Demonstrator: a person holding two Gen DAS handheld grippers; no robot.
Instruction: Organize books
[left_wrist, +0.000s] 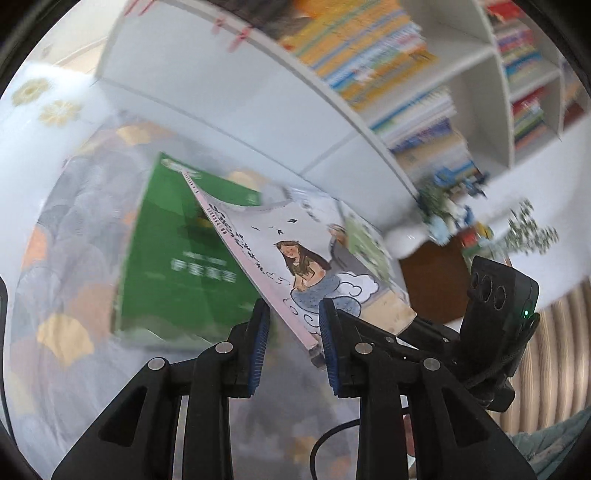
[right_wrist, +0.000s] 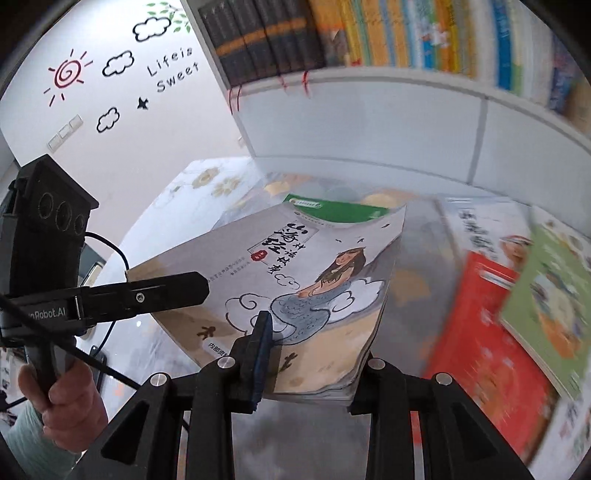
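Note:
A grey picture book with a mermaid on its cover (right_wrist: 295, 280) is lifted off the table, tilted. My right gripper (right_wrist: 314, 350) is shut on its near edge, one blue pad on the cover and the other finger hidden under the book. My left gripper (left_wrist: 293, 339) is beside the book's edge (left_wrist: 295, 258), with its jaws apart around the corner; it also shows in the right wrist view (right_wrist: 166, 291), at the book's left corner. A green book (left_wrist: 184, 251) lies flat on the table under the lifted one.
A white bookshelf (right_wrist: 369, 118) full of upright books stands behind the table. A red book (right_wrist: 480, 325) and a light green book (right_wrist: 554, 295) lie on the table at right. The tablecloth (left_wrist: 66, 295) is patterned. A potted plant (left_wrist: 443, 210) stands far right.

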